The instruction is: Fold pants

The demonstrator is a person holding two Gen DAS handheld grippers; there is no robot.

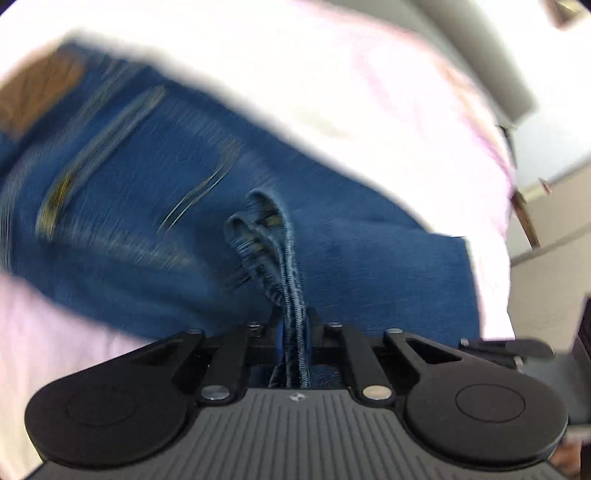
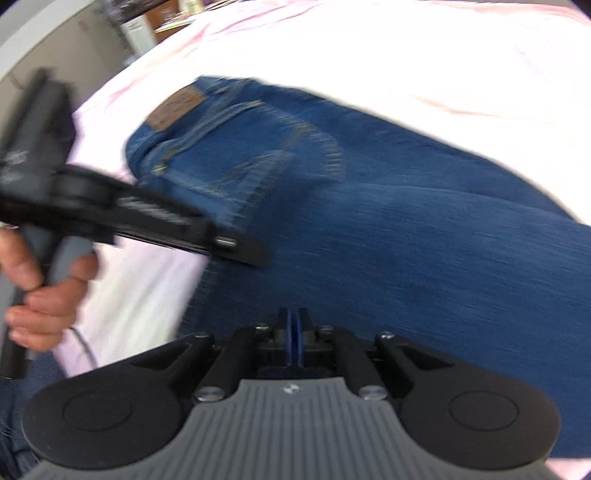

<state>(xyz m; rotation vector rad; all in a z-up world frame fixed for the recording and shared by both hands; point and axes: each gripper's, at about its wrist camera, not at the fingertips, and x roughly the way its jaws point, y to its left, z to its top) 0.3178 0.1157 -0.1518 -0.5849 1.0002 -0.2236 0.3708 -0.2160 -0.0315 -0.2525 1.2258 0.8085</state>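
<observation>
Blue jeans [image 1: 147,221] lie back side up on a pale pink sheet, motion-blurred, with a brown waistband patch [image 1: 37,96] at the upper left. My left gripper [image 1: 293,317] is shut on a bunched fold of the denim edge [image 1: 266,236] that stands up between its jaws. In the right wrist view the jeans [image 2: 406,221] fill the middle, with the patch [image 2: 177,107] and a back pocket [image 2: 258,162] at the upper left. My right gripper [image 2: 293,325] hovers over the denim, its blue pads together and no cloth seen between them. The left gripper [image 2: 243,247] reaches in from the left at the jeans' near edge.
The sheet [image 2: 406,44] covers a bed that spreads out beyond the jeans on all sides. A person's hand [image 2: 40,295] holds the left gripper's handle. Grey wall and cabinets [image 1: 546,221] stand past the bed's edge; shelves with clutter [image 2: 140,33] are at the far left.
</observation>
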